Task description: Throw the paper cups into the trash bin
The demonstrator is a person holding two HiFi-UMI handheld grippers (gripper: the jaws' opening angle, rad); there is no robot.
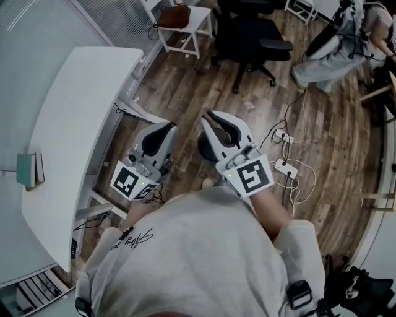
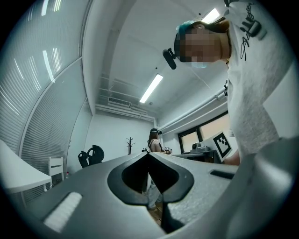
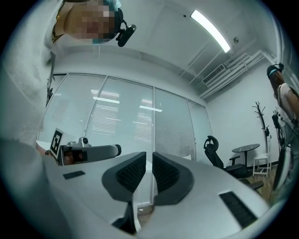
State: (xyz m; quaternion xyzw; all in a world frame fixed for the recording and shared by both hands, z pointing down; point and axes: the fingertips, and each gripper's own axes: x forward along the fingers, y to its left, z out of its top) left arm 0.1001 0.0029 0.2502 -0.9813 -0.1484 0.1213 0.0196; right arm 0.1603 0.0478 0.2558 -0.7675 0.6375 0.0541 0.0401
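No paper cup or trash bin shows clearly in any view; only a small pale scrap (image 1: 249, 105) lies on the wood floor ahead. In the head view both grippers are held side by side in front of the person's chest, pointing forward over the floor. The left gripper (image 1: 168, 126) has its jaw tips touching, and in its own view the left gripper (image 2: 148, 153) holds nothing. The right gripper (image 1: 211, 115) is slightly ahead. In its own view the right gripper (image 3: 149, 156) shows ribbed pads (image 3: 131, 172) standing nearly together with a thin empty slit between them.
A white curved desk (image 1: 80, 124) runs along the left. Ahead stand a black office chair (image 1: 250, 34) and a small white table (image 1: 197, 18) with a brown bag. Power strips and cables (image 1: 286, 166) lie on the floor to the right. Another person (image 1: 334, 49) sits at the far right.
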